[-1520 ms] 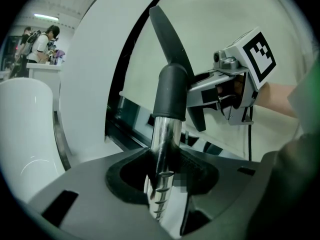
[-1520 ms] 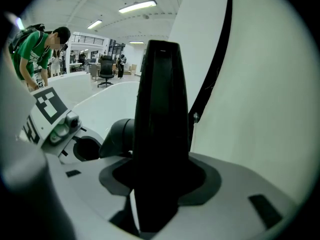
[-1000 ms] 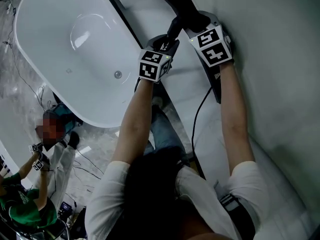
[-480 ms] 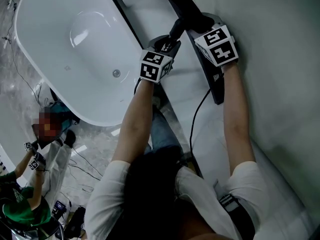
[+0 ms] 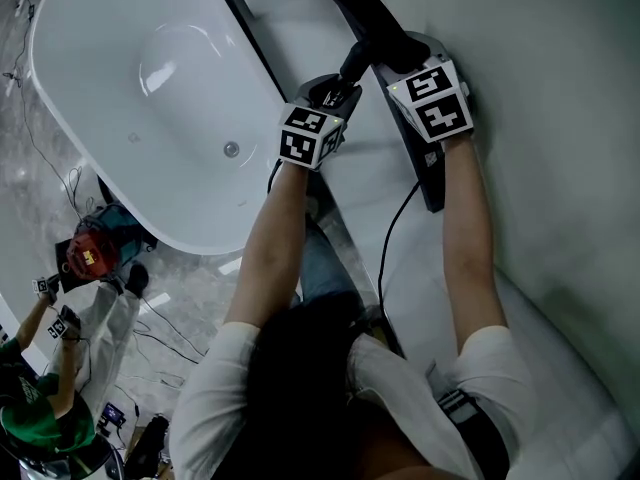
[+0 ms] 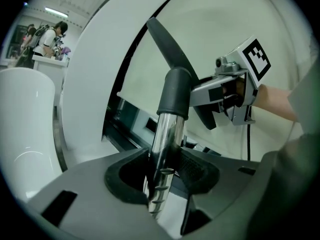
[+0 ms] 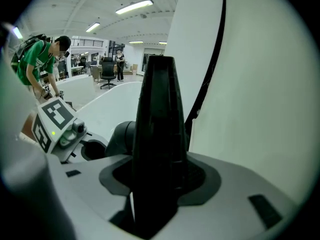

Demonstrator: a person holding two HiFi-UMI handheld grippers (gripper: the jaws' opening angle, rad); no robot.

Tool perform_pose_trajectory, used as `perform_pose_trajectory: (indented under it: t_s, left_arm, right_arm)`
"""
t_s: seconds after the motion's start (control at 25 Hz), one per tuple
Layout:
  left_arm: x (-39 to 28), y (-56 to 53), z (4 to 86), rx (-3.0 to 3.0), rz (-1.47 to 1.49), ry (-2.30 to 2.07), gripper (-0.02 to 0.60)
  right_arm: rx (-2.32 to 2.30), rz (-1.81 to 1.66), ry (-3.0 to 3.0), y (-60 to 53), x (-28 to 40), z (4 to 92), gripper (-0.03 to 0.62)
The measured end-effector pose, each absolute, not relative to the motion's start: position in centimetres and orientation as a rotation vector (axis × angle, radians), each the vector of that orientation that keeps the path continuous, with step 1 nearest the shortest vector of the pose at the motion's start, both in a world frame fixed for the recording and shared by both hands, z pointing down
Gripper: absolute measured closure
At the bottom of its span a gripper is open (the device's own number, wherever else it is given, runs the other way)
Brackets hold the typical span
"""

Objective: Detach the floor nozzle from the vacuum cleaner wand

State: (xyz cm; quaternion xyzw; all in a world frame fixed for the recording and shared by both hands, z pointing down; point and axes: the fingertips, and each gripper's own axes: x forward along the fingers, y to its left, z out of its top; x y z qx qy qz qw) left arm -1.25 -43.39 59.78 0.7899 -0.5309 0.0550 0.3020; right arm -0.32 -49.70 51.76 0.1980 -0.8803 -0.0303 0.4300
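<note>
The left claw [image 6: 162, 186] is closed on the shiny chrome vacuum wand tube [image 6: 165, 144]. Its pads press the metal just below the tube's black rubbery collar [image 6: 175, 91]. The right claw [image 7: 155, 194] grips the black tapered plastic nozzle [image 7: 157, 124], which fills the gap between its jaws. The collar touches the nozzle's left side, so the nozzle is not yet off the wand. The two claws sit close together over a white curved panel [image 5: 560, 118], with the wand left of the nozzle. A white oval bathtub [image 5: 120, 98] lies to the left. A person in a green shirt [image 7: 35, 59] bends over at the far left.
</note>
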Motion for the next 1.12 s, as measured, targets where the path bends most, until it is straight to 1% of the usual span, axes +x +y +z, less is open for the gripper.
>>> perform_pose_trajectory:
  t_s: [0.4, 0.72, 1.12]
  left_arm:
    - [-1.0, -42.9, 59.9, 2.136, 0.163, -1.431, 0.419]
    - [-0.9, -43.0, 60.0, 2.132, 0.147, -1.407, 0.419]
    - [-0.8, -42.2, 59.1, 2.167, 0.14, -1.406, 0.419]
  right_arm:
    - [0.328, 0.001, -2.221, -49.6, -0.4, 52.4, 0.37]
    - [0.443, -0.063, -2.218, -49.4, 0.1, 51.8, 0.372]
    - [0.364, -0.037, -2.208, -48.8, -0.1, 50.9, 0.372]
